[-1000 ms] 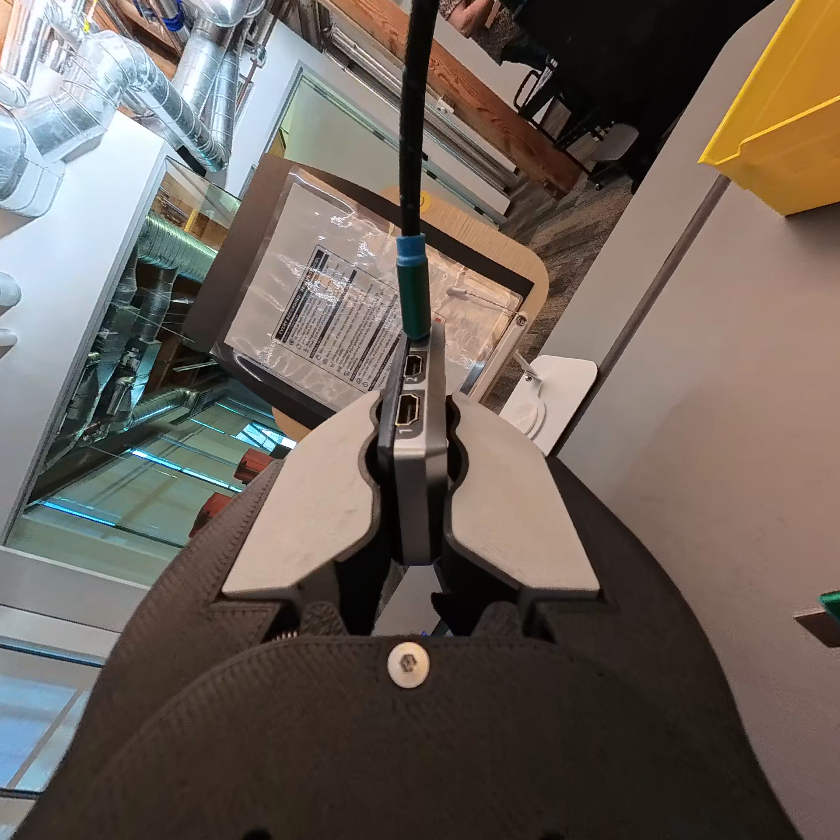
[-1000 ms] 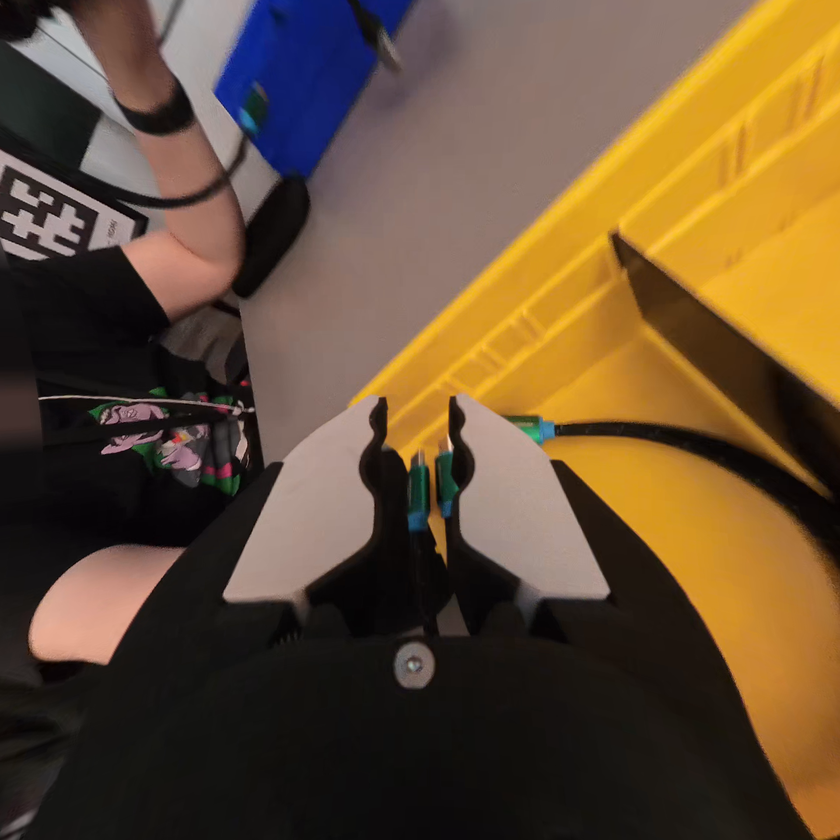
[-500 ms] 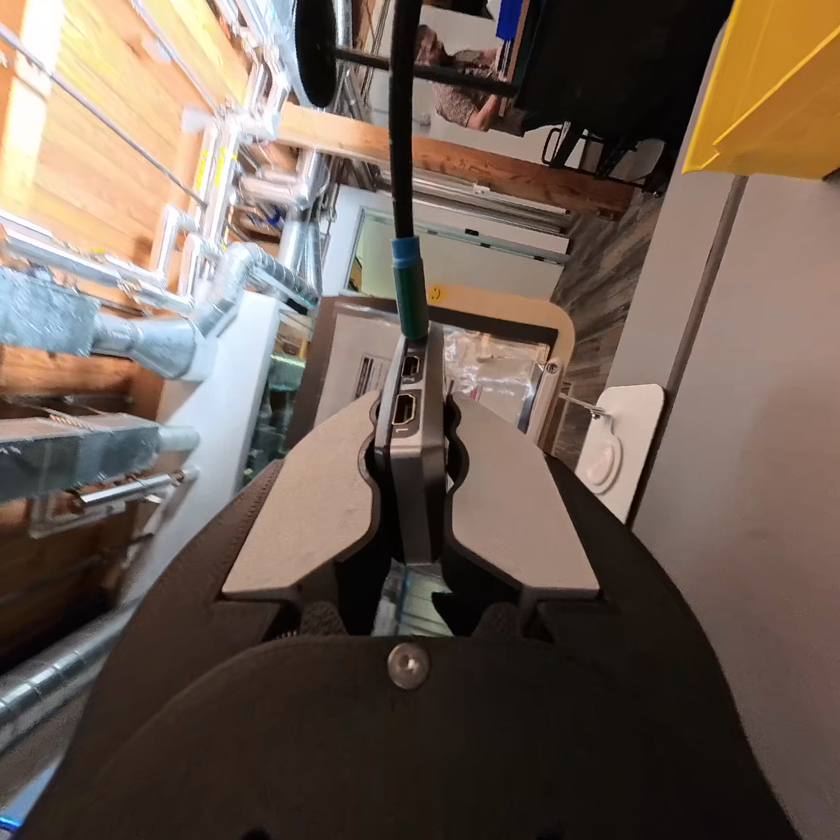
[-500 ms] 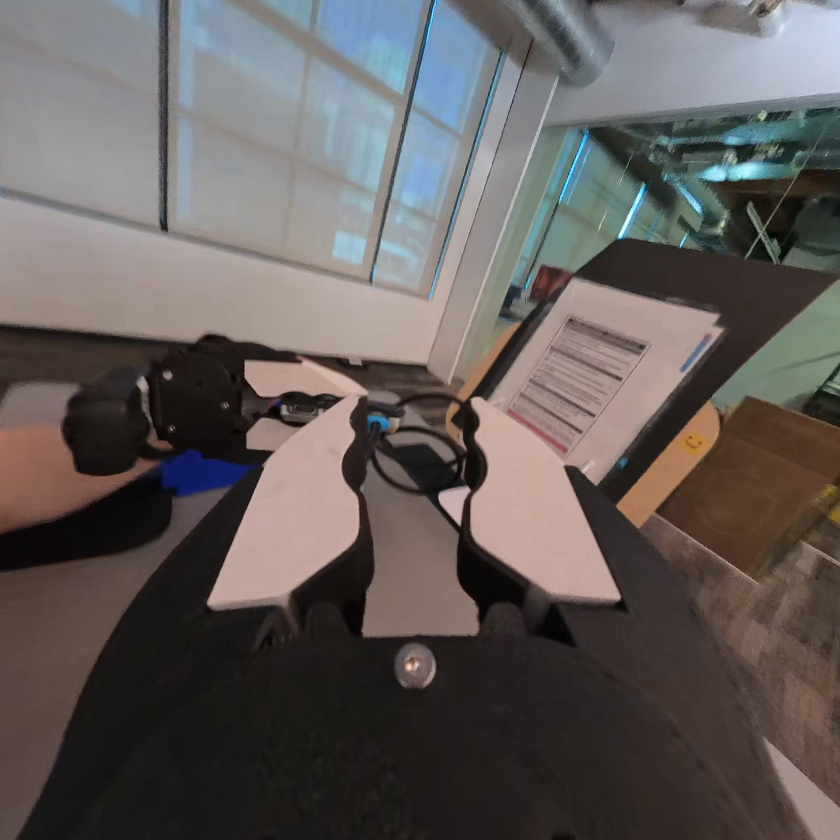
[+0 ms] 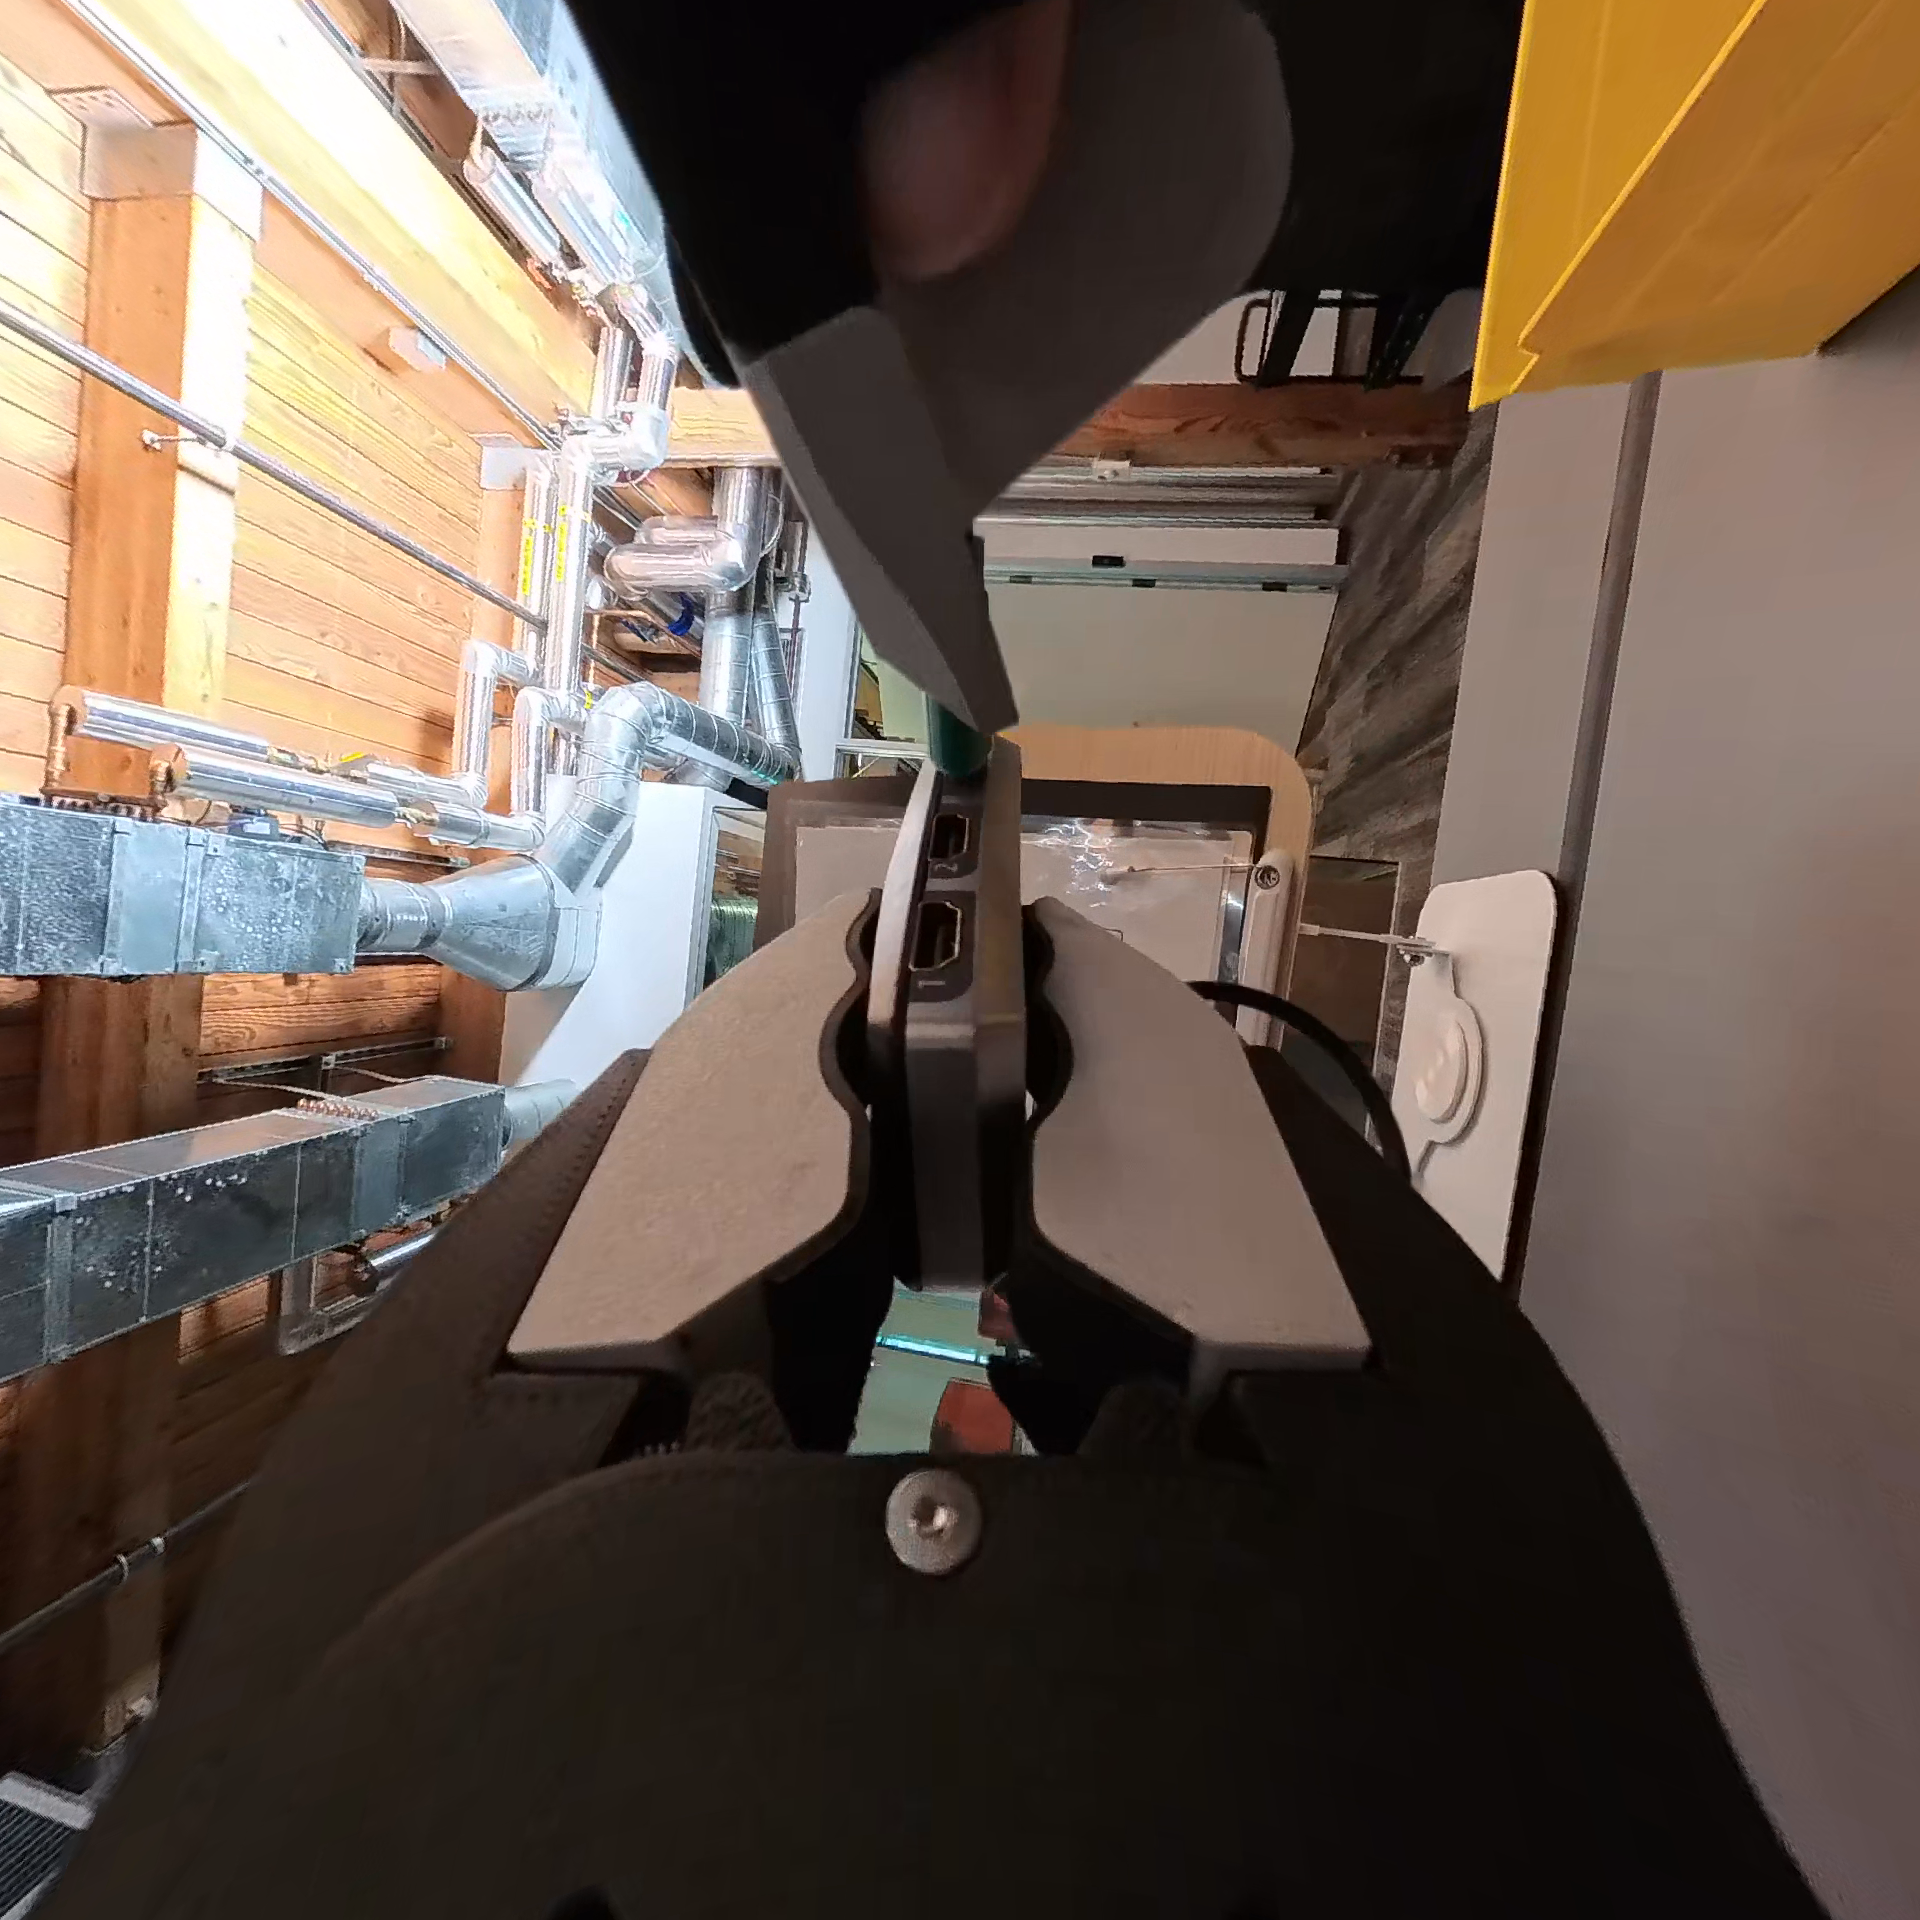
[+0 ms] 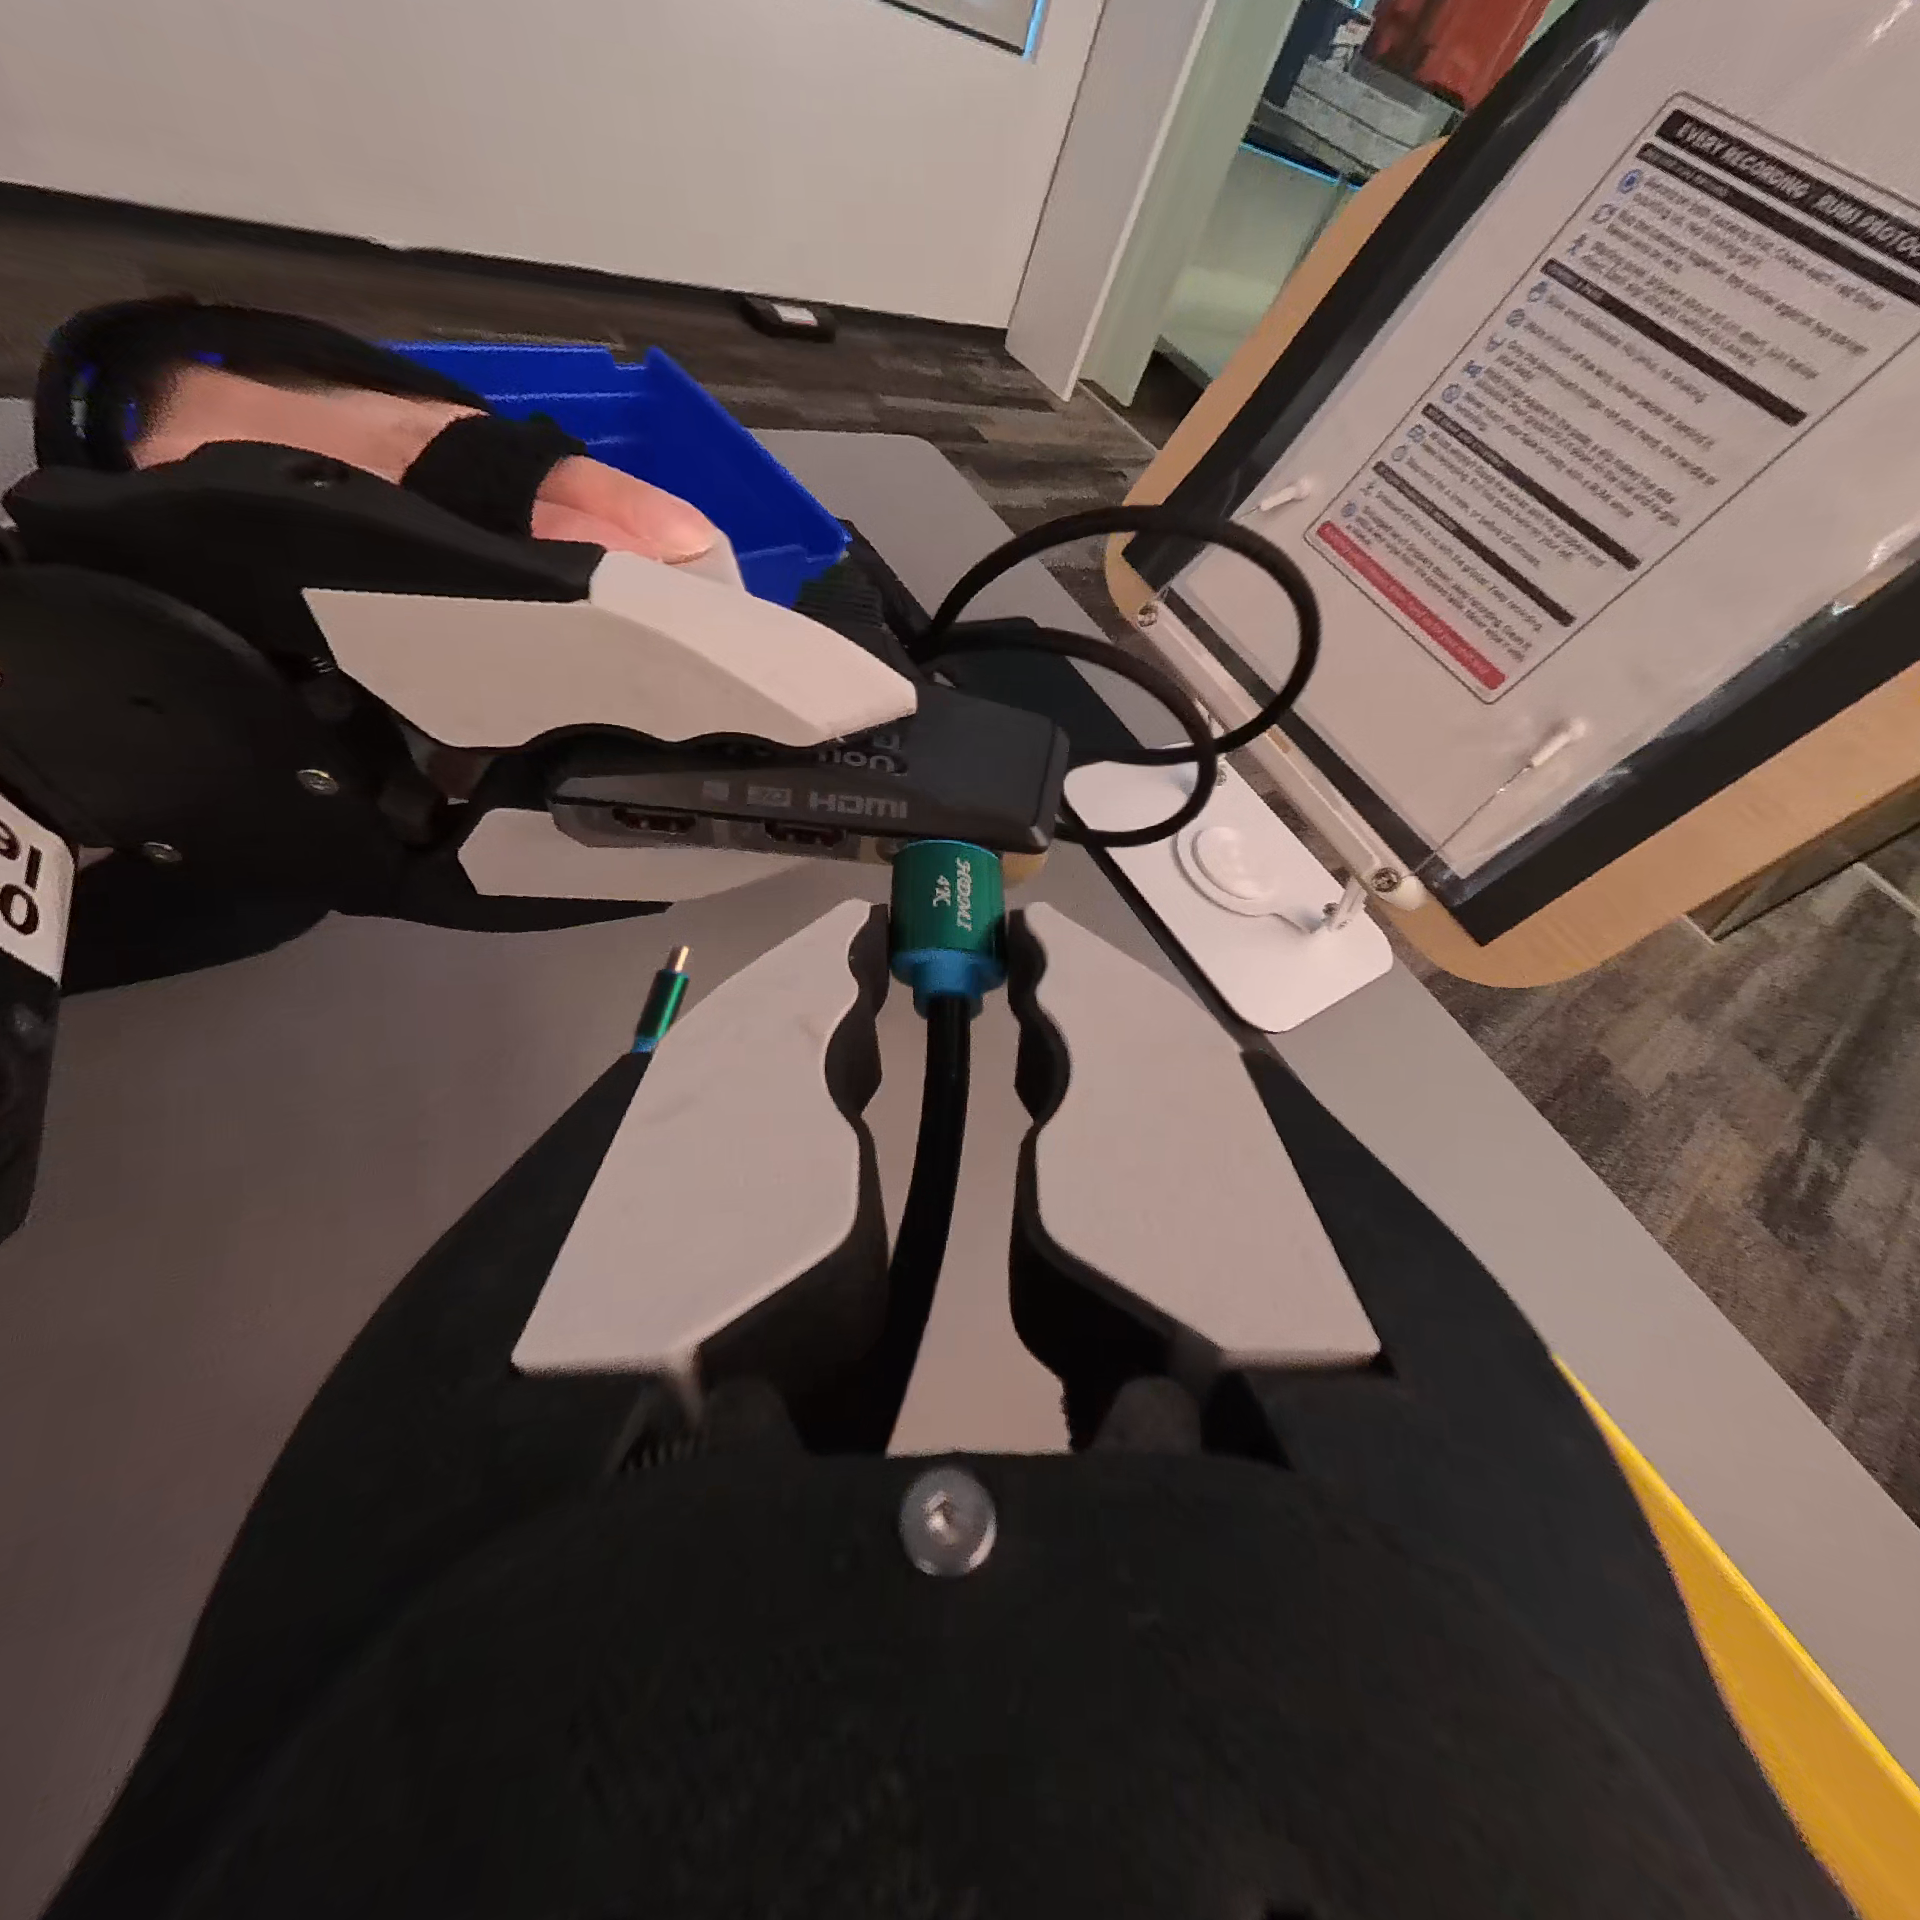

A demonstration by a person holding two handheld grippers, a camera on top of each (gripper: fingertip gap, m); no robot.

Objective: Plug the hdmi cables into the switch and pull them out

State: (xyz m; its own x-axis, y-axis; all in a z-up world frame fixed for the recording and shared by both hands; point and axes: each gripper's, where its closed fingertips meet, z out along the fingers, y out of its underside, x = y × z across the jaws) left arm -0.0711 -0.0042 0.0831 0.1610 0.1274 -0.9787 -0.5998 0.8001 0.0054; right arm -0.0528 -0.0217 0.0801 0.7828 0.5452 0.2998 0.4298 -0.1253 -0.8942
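My left gripper (image 5: 945, 966) is shut on a dark grey HDMI switch (image 5: 945, 1091) and holds it edge-up above the table. Two of its ports (image 5: 940, 935) face me, empty. A green HDMI plug (image 5: 954, 746) sits in the far port. In the right wrist view the left gripper (image 6: 831, 779) holds the switch (image 6: 935, 769) flat. My right gripper (image 6: 945, 925) is shut on the green plug (image 6: 943, 904), whose black cable runs back between my fingers. The right gripper's finger (image 5: 914, 582) comes down onto the plug in the left wrist view.
A loose green connector (image 6: 665, 997) lies on the grey table (image 6: 312, 1091) by my right gripper's left finger. A blue bin (image 6: 665, 447), a yellow bin (image 5: 1662, 208), a sign board (image 6: 1558, 416) on a white base (image 6: 1278, 935) and a thin black cable loop (image 6: 1247, 582) stand around. Left and right tips are no more than a few centimetres apart.
My right gripper left the yellow bin, let go of the connectors it held, opened, swung over to the switch and closed on the plugged-in green plug. My left gripper kept hold of the switch.
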